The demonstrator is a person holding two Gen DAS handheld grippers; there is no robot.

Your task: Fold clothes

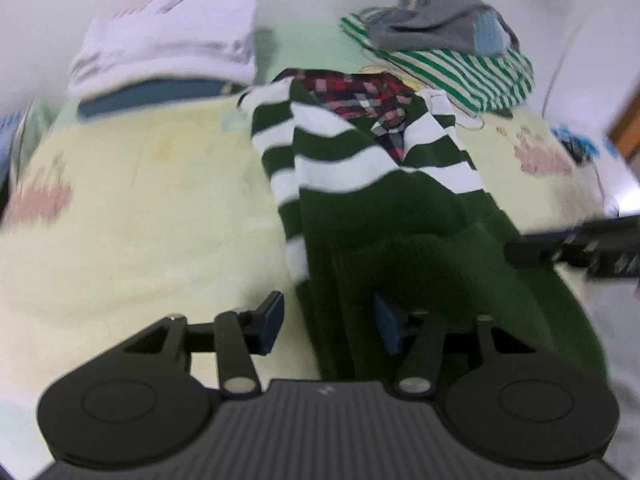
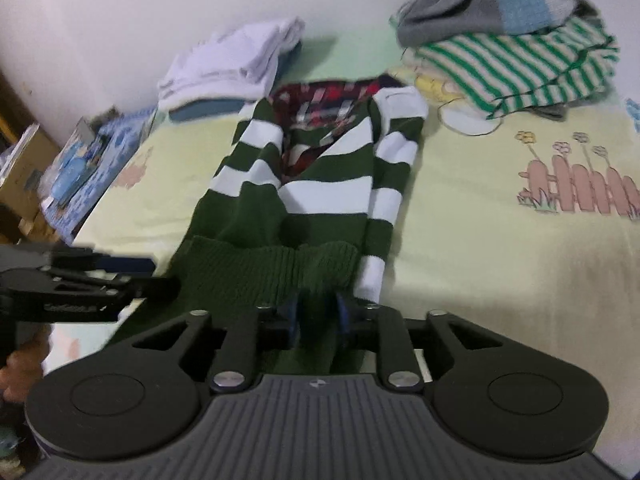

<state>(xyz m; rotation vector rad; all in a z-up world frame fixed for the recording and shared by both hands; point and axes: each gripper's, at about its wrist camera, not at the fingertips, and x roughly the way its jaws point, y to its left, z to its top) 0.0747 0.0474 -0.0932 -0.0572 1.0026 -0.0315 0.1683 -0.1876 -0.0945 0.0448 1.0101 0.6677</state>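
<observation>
Bedsheet (image 2: 480,264) shows beneath blurred sweater (image 2: 312,184); right claw (image 2: 316,320) pinches hem.

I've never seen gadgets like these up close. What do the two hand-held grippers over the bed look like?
Both look alike. The left gripper and the right gripper each have a grey ribbed body with a small logo, flanked by two round black discs. Black linkage bars with silver pivot pins run forward to two fingers tipped with dark blue pads. No cables or sleeves show.
</observation>
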